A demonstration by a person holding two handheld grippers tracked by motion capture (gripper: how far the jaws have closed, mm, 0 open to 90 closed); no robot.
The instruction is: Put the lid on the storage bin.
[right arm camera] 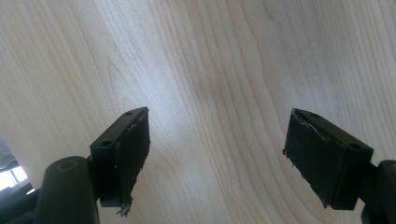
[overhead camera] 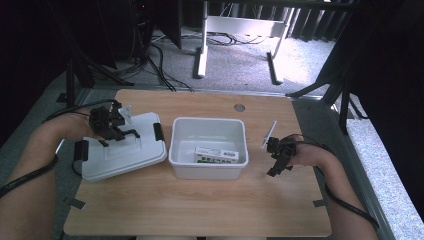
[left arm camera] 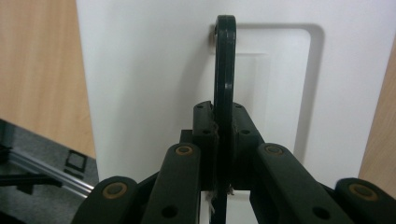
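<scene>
Now your left gripper pinches the lid's black handle.
Your right gripper gapes empty, right of the bin.

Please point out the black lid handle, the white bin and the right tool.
black lid handle (left arm camera: 225, 70), left gripper view, its upright bar.
white bin (overhead camera: 208, 121), high view, its far rim.
right tool (right arm camera: 217, 158), right gripper view, between its open jaws.

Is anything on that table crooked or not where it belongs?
Yes: the white lid is off the white bin and sits askew at its left, one corner past the table edge. The left gripper pinches its black handle. Otherwise nothing looks spilled or broken.
</scene>
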